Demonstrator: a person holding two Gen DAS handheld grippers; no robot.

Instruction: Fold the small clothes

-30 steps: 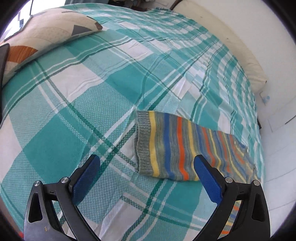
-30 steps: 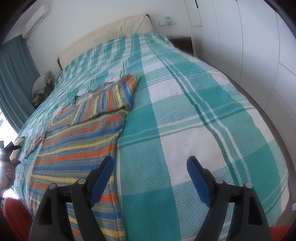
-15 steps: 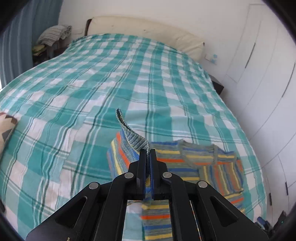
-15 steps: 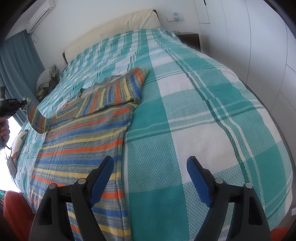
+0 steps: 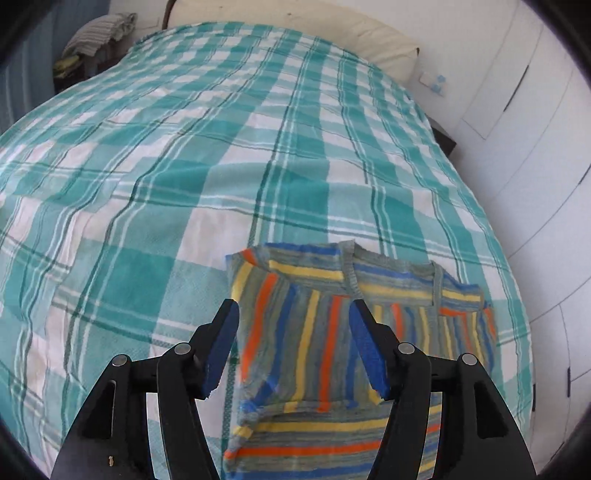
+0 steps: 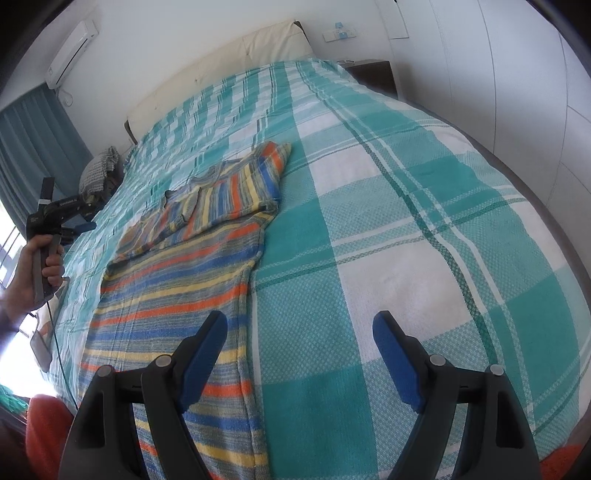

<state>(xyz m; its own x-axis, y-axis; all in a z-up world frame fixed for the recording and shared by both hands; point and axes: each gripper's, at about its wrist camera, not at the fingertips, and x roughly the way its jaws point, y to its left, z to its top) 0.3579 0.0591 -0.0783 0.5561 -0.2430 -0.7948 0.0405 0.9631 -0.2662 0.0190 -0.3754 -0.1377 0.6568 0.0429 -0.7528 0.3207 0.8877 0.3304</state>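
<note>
A striped knit sweater [image 5: 317,424] [image 6: 177,280] lies flat on the teal checked bedspread [image 5: 221,166] [image 6: 406,221]. Its left sleeve [image 5: 295,332] is folded across the chest, and the right sleeve [image 6: 236,188] is folded in too. My left gripper [image 5: 293,310] hovers over the folded left sleeve. Its jaws are opening and the pads press on nothing. The right wrist view shows that gripper [image 6: 74,218] held by a hand at the far left. My right gripper [image 6: 300,319] stands open above the bedspread, just right of the sweater's lower side edge, with nothing between its fingers.
A cream headboard cushion [image 5: 295,33] runs along the far end of the bed. Folded laundry [image 5: 99,33] sits on a stand at the far left. White wardrobe doors [image 6: 517,74] and a dark nightstand [image 6: 373,72] line the right side. An orange cushion [image 6: 44,424] is at lower left.
My left gripper shut on the left sleeve's cuff, carried it up and over the sweater's chest, and has let it go, with its jaws now apart. The right gripper has stayed where it was.
</note>
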